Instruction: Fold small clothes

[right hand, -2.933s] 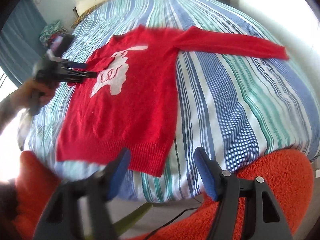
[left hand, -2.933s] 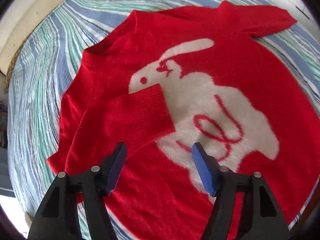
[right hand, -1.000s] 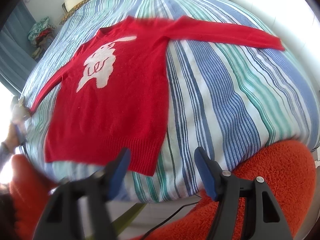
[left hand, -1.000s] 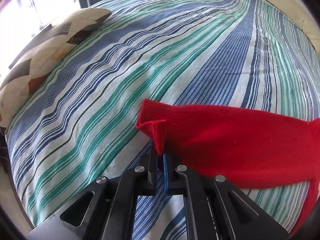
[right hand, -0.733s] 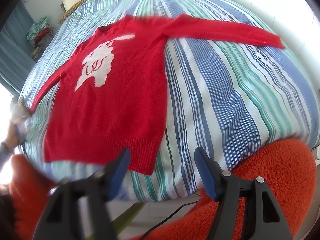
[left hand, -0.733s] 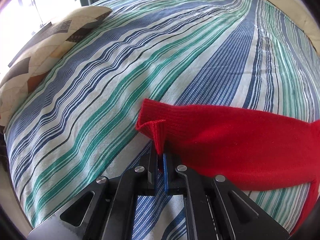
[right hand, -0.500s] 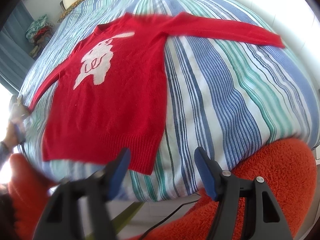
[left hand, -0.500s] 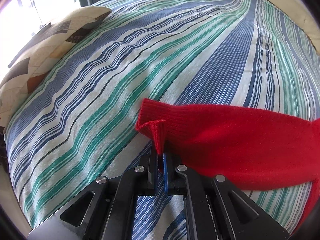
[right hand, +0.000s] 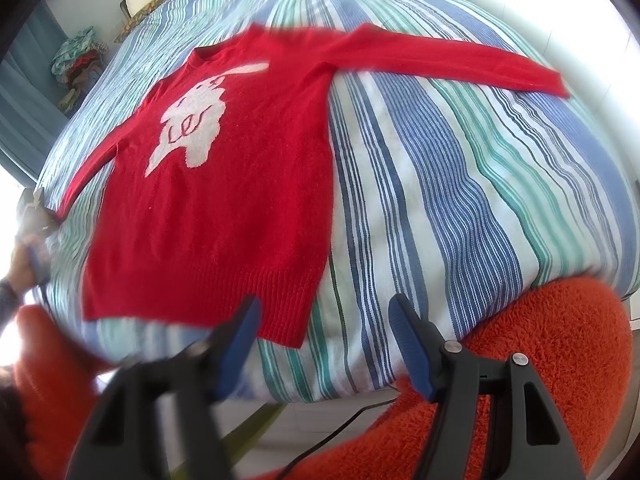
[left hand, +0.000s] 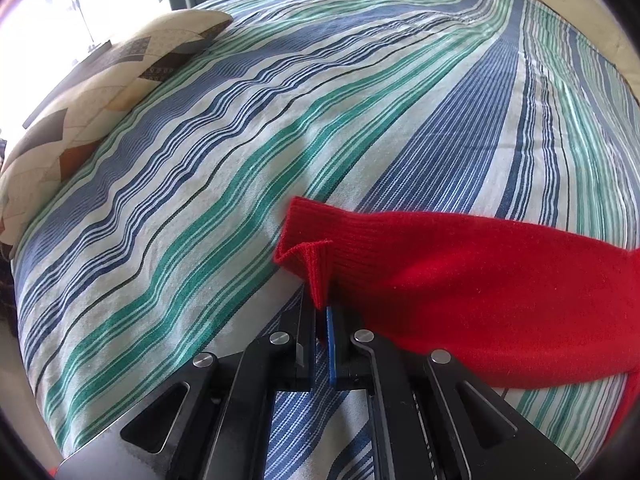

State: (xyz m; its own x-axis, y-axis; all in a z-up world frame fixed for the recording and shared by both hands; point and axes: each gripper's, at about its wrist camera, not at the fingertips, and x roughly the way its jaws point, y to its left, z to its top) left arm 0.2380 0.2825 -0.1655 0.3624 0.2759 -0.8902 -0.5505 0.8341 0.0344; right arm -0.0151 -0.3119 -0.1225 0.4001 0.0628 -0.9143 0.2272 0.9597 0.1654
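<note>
My red sweater (right hand: 224,200) lies flat on the bed (right hand: 460,200), front side up, with both long sleeves stretched out to the sides. It is soft, fuzzy knit, with ribbed bands at the bottom edge and at the cuffs. A white bunny shape (right hand: 196,124) with red squiggly lines sits on the chest.

The bed has a cloth cover with long stripes in blue, green and white (the stripes wave a little where the cover is wrinkled). A patchwork pillow (left hand: 92,92) in cream and brown lies at the far edge of the bed, by a bright window. A heap of clothes (right hand: 78,60) sits past the far end of the bed, next to a blue curtain. Something orange and fluffy (right hand: 540,360) sits low at the near edge of the bed.

My left claw (left hand: 320,312) points down at the bed and is pinched tight on the ribbed sleeve cuff (left hand: 316,248), so a little fold of the cuff stands up between the pads. My right claw (right hand: 324,340) hangs over the near edge of the bed, just by the sweater's bottom corner. Its blue pads are spread apart with nothing between them.
</note>
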